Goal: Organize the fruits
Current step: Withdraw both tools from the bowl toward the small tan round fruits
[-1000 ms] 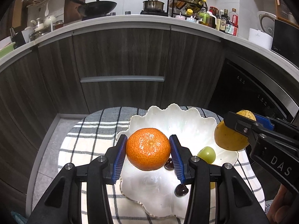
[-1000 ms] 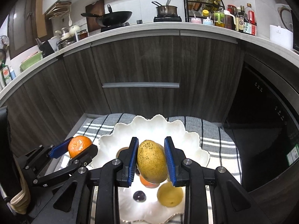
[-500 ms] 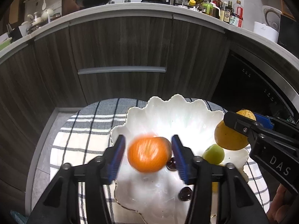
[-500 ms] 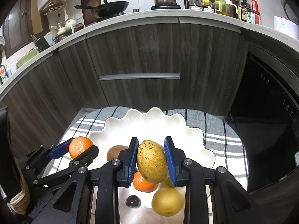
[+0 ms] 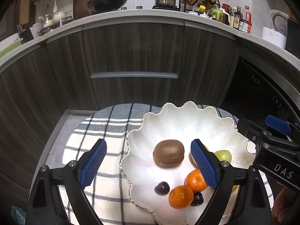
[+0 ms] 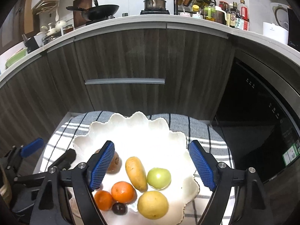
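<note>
A white scalloped bowl sits on a striped cloth. It holds a brown kiwi, two tangerines, dark grapes, a green fruit, a yellow mango and a yellow citrus. My left gripper is open and empty above the bowl's left part. My right gripper is open and empty above the fruit.
The grey and white striped cloth covers a small round table. Dark wood cabinets and a black oven door stand behind. The right gripper's body is at the right of the left wrist view.
Both grippers opened and let go: the tangerine and the mango now lie in the bowl. Both grippers have drawn back and up from the fruit.
</note>
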### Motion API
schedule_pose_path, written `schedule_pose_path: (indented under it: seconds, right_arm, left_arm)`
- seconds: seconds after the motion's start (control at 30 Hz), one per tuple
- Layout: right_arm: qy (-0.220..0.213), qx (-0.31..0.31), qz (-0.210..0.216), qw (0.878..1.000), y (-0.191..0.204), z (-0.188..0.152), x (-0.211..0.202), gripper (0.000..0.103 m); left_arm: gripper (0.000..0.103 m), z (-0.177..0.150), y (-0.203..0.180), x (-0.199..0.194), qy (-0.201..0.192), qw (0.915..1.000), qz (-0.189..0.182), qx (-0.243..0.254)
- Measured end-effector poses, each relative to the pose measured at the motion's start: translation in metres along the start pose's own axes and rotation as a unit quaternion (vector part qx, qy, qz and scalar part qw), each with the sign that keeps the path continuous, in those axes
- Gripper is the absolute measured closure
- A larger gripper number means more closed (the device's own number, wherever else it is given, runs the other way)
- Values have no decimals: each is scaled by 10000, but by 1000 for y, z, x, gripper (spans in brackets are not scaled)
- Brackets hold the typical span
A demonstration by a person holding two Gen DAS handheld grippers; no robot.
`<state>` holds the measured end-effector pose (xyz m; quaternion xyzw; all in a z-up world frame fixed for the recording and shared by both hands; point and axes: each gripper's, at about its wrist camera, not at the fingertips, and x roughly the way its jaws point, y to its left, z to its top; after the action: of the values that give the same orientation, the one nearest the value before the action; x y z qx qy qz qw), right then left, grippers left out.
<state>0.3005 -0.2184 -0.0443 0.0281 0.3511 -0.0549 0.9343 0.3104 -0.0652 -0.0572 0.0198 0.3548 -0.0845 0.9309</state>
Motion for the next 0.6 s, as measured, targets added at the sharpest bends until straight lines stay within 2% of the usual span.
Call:
schedule_pose_path:
  seconds: [0.6]
  right_arm:
    - [11, 175, -8, 9998, -1, -18, -39, 20]
  left_arm:
    - [10, -17, 7, -51, -202, 9998, 81, -8]
